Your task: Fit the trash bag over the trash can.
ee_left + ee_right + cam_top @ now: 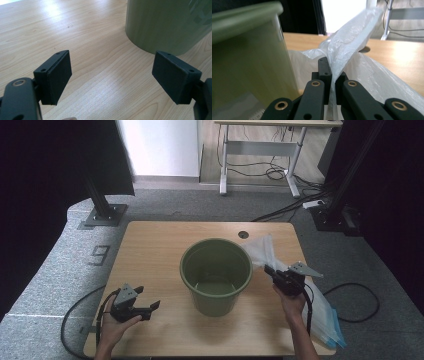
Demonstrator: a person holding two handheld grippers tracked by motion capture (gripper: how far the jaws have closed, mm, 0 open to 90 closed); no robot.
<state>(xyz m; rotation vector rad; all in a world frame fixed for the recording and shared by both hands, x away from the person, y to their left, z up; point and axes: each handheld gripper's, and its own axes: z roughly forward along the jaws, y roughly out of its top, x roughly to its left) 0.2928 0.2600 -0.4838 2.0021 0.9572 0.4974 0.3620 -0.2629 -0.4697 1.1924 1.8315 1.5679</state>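
Right tool pinches plastic bag above wooden table

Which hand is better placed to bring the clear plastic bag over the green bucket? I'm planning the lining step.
Probably the right: the right gripper is shut on the clear plastic bag beside the green plastic bucket. The left gripper is open, holding nothing.

We saw an olive-green bucket on a pale wood-grain table, a translucent white bag (blue-edged where it lay flat), two black grippers, left and right, and grey speckled carpet.
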